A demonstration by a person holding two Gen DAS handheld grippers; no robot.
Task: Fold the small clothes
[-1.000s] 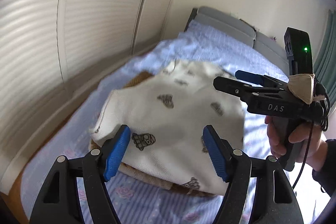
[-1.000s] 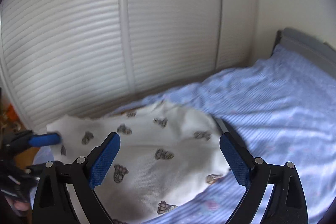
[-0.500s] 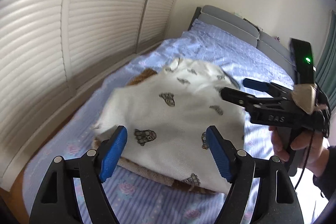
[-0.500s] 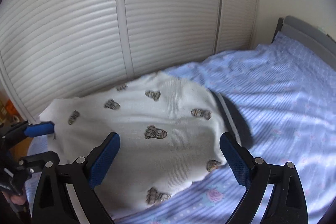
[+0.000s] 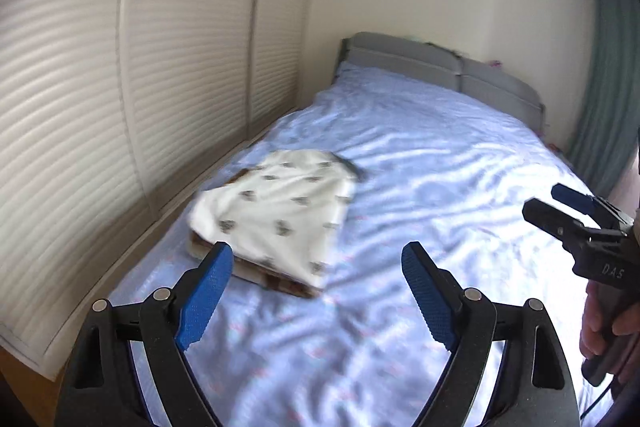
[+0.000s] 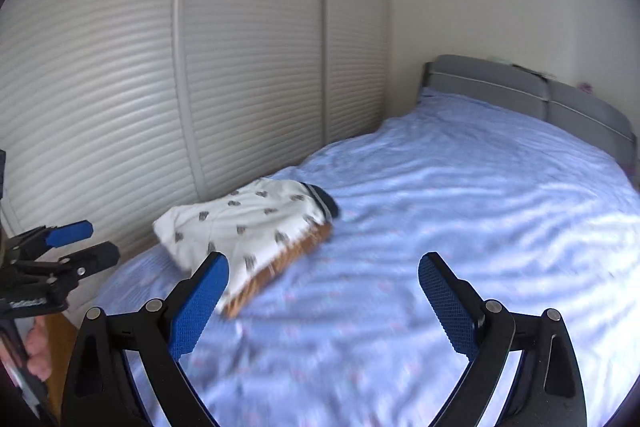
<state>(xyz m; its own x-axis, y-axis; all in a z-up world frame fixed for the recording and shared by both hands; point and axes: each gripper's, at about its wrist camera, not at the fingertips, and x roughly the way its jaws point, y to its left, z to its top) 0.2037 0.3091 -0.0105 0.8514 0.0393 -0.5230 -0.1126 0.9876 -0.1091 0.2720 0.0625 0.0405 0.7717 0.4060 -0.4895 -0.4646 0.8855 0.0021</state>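
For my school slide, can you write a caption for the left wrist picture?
Folded white printed garment stacked on a brown garment on the blue bedsheet, both grippers' jaws open and empty.

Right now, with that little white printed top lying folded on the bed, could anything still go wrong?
Possibly. The white top rests on a brown folded garment with its edges overhanging, so a nudge might slide it off or undo the fold. The pile sits near the bed edge by the slatted doors, where it could slip down. Both the left claw and right claw are open and away, so nothing steadies it.
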